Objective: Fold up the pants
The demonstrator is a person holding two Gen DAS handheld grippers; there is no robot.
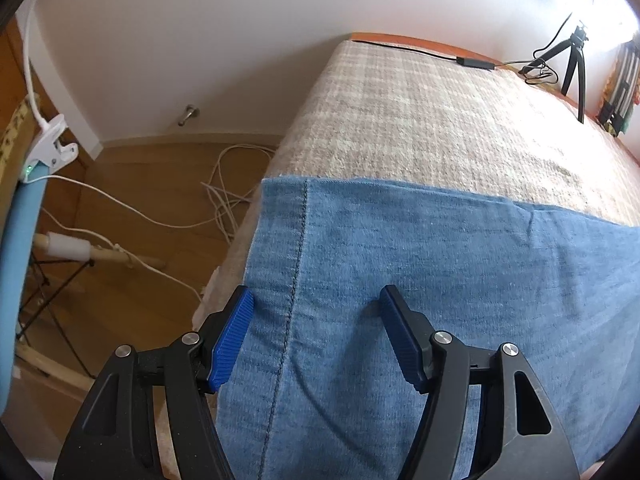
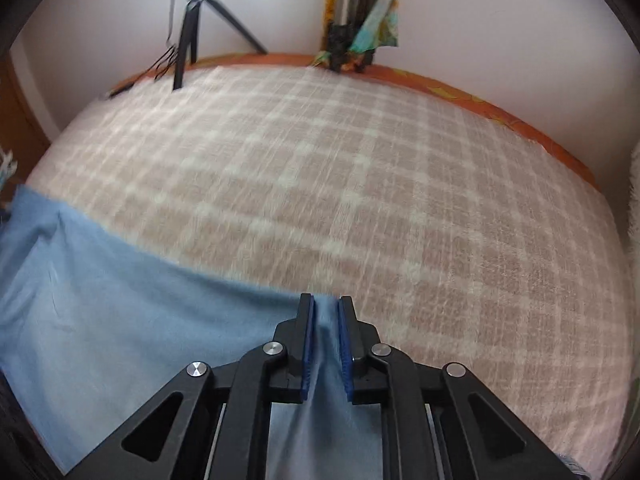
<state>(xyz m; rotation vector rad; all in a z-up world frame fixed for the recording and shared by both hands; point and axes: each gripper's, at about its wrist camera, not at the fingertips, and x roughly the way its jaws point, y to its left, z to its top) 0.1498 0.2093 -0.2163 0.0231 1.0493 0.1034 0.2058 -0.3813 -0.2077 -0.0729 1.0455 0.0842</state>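
Note:
Blue denim pants (image 1: 440,280) lie flat on a checked beige blanket (image 1: 420,120), their stitched seam running along the bed's left edge. My left gripper (image 1: 315,294) hovers just above the denim with its blue pads wide apart, open, the seam lying between them. In the right wrist view the pants (image 2: 120,300) fill the lower left of the blanket (image 2: 320,160). My right gripper (image 2: 325,300) is at the cloth's right edge, its pads nearly together with a raised fold of denim pinched between them.
A black tripod (image 1: 574,72) (image 2: 192,20) stands at the bed's far side beside a cable and power adapter (image 1: 476,61). White cables (image 1: 232,184) lie on the wooden floor left of the bed. Colourful items (image 2: 360,12) lean against the far wall.

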